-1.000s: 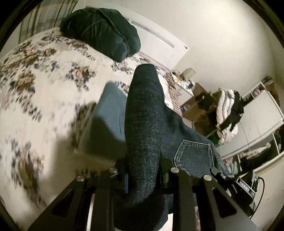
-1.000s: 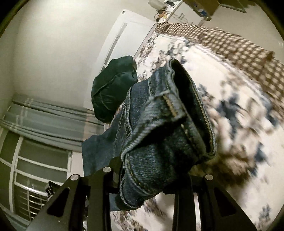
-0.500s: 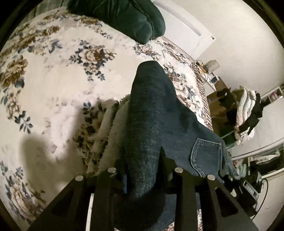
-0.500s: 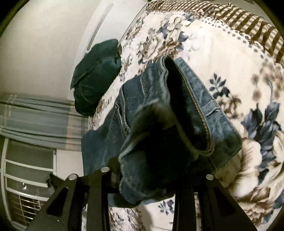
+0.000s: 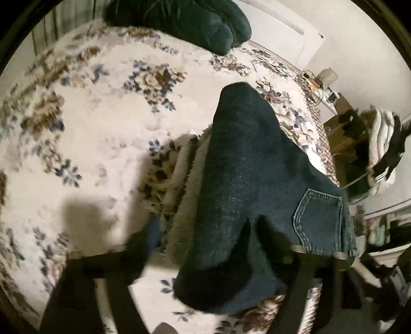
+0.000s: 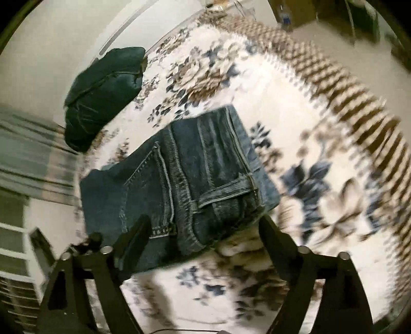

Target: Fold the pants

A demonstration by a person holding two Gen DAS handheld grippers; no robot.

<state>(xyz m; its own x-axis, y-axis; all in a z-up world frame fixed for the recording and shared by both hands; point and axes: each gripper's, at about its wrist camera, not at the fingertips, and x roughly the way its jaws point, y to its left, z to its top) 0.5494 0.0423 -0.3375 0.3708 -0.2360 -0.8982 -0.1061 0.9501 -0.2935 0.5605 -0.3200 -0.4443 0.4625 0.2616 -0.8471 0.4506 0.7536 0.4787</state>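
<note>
Dark blue jeans [image 6: 185, 179] lie folded on the floral bedspread [image 6: 295, 123], back pocket and waistband facing up. My right gripper [image 6: 203, 228] is open, its fingers spread wide just before the waistband edge, holding nothing. In the left wrist view the jeans [image 5: 244, 185] rise as a folded hump with a back pocket at the right. My left gripper [image 5: 203, 239] is open, its fingers spread on either side of the denim's near fold. Both views are motion-blurred.
A dark green pillow [image 5: 185, 20] lies at the head of the bed, also in the right wrist view [image 6: 102, 95]. A checked blanket edge [image 6: 346, 84] runs along the bed's side. Shelves with clothes [image 5: 380, 154] stand beyond the bed.
Both grippers have opened and let go of the jeans, which now lie flat on the bed. Both grippers have drawn back a little.
</note>
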